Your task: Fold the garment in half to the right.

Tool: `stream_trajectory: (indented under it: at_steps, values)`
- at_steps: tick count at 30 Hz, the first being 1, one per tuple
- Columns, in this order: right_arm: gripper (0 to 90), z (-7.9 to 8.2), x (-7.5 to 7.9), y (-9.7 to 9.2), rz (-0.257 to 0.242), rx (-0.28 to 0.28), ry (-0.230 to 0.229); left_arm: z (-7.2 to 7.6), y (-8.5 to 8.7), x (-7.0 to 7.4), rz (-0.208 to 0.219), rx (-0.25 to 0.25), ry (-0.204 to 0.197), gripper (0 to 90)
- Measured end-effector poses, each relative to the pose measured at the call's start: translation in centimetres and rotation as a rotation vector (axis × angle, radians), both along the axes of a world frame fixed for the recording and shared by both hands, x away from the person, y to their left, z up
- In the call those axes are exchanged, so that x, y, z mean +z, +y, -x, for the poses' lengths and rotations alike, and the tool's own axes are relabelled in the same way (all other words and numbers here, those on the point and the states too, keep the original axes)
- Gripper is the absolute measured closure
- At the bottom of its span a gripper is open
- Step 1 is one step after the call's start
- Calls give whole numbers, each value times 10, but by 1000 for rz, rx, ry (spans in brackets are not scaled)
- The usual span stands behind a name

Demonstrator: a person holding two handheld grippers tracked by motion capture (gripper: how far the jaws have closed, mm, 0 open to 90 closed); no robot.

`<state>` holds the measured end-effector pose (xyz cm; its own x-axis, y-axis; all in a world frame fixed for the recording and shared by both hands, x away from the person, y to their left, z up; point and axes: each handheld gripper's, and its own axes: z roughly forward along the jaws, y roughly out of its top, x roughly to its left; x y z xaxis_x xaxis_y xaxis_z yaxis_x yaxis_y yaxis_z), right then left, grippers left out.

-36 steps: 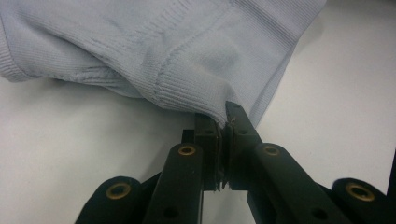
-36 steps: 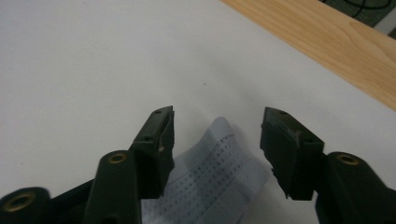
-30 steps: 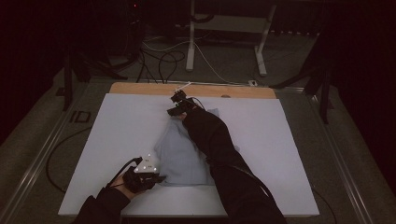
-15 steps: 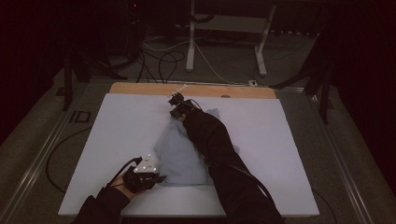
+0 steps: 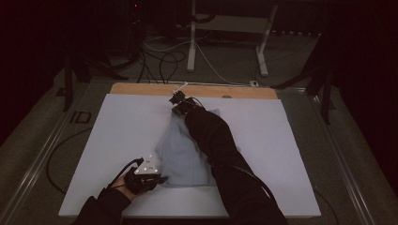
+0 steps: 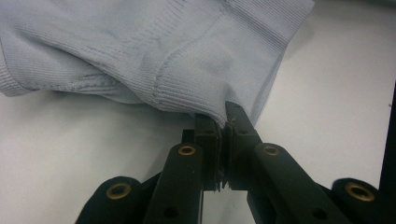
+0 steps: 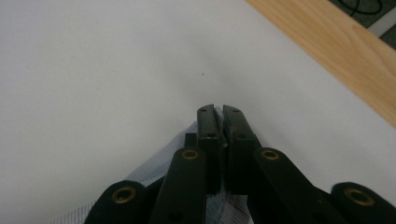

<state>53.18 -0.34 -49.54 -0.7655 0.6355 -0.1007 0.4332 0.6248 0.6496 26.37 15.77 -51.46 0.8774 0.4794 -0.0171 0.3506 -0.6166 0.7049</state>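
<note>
A light blue knit garment (image 5: 183,150) lies crumpled on the white table top (image 5: 291,140). At its near left corner my left gripper (image 5: 159,179) is shut on the ribbed hem; in the left gripper view the jaws (image 6: 223,122) pinch a fold of the garment (image 6: 154,51). At the far end my right gripper (image 5: 175,108) points away from me. Its jaws (image 7: 219,112) have just been closing and now stand together on the edge of the garment (image 7: 154,163), with fabric caught between them. The dark right sleeve (image 5: 211,136) lies across the cloth.
A wooden strip (image 5: 141,89) (image 7: 327,51) runs along the table's far edge, just beyond the right gripper. Cables (image 5: 159,65) and white stand legs (image 5: 192,42) lie on the floor behind. White table surface spreads to both sides of the garment.
</note>
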Motion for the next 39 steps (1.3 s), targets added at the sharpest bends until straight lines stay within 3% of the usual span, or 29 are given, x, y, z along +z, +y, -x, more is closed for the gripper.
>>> stream_trajectory:
  at_steps: [23, 39]
  values:
    - [876, 8, 27, -16, -16, 30, -36, 1, -8, 16, 0, -54, -25, 871]
    - [875, 12, 46, -35, -28, 34, -64, -3, -28, 34, -6, -107, -50, 871]
